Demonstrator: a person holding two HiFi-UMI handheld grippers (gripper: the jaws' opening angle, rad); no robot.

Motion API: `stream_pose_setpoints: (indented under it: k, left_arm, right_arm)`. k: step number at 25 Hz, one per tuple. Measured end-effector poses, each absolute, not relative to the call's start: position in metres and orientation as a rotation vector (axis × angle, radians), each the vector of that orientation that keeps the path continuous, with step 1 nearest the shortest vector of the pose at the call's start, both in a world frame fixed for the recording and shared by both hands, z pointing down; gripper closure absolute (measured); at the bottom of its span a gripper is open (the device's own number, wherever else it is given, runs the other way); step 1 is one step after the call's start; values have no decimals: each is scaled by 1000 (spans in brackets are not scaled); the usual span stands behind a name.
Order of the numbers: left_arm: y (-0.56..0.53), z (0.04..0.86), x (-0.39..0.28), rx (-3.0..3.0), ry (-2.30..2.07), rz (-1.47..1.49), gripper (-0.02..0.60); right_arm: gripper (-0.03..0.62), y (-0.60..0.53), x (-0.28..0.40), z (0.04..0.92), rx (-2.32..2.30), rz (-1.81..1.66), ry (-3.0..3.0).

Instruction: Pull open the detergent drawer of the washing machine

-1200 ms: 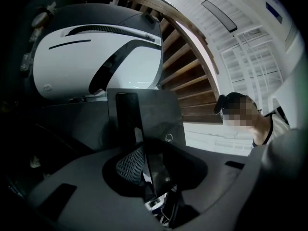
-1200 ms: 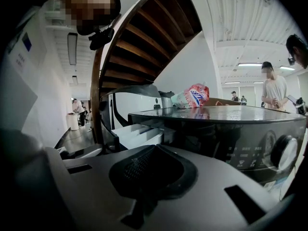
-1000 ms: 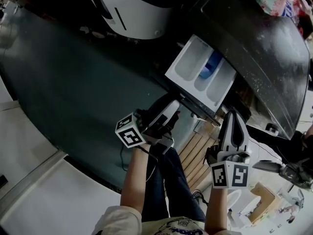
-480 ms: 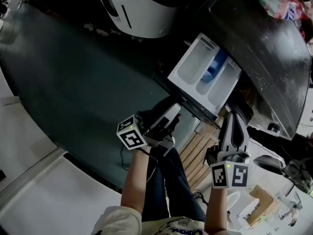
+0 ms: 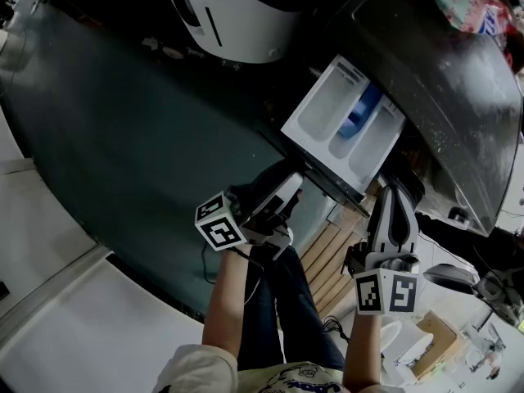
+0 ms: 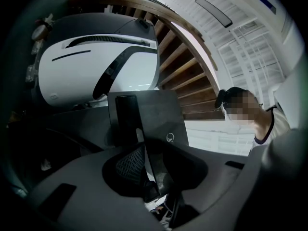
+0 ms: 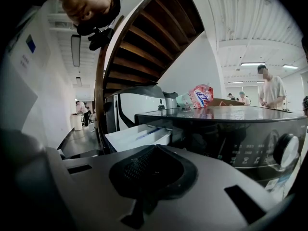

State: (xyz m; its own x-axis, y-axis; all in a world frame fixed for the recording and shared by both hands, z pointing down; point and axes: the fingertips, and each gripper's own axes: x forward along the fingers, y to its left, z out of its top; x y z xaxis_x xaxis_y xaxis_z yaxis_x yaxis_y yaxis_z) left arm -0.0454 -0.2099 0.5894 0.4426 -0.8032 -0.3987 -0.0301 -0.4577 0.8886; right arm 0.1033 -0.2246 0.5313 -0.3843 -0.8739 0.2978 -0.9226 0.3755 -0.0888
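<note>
The dark grey, glossy-topped washing machine [image 5: 442, 80] has its white plastic detergent drawer [image 5: 315, 109] standing well out from the upper left corner of its front. All three troughs lie open to view, and the middle one carries a blue insert [image 5: 359, 113]. By my reckoning the pull is as good as done. What may be left is a last bit of travel, if the drawer has any, and then letting go.

The left gripper [image 5: 291, 191] sits at the drawer's outer end. In the left gripper view the drawer's dark grey front panel [image 6: 154, 114] rises from between its jaws. The jaws have just eased a shade wider and stand partway apart, closed on the panel's edge as far as I can judge.

The right gripper [image 5: 393, 199] hangs low before the machine's front, off the drawer's right corner. Its jaws are together on nothing, and it takes no part in the pull. A pink patterned bag [image 5: 458, 2] lies on the machine's top near the far edge.
</note>
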Motion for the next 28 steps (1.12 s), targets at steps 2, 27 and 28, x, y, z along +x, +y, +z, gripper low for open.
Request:
stream_pose_setpoints:
  k: [2,27,28]
  left_arm:
    - [-210,590,-46,1805,-737,-1090,449]
    - [-163,438,-78,1909,-1170,-912,475]
    - [-162,425,-77,1938,-1194,-890,489]
  right_arm:
    - [582,-226,103,528,1612,355,-2435]
    - [582,-216,113,383,1672,219,-2524]
    - [582,-215,114,374,1677,215,-2528]
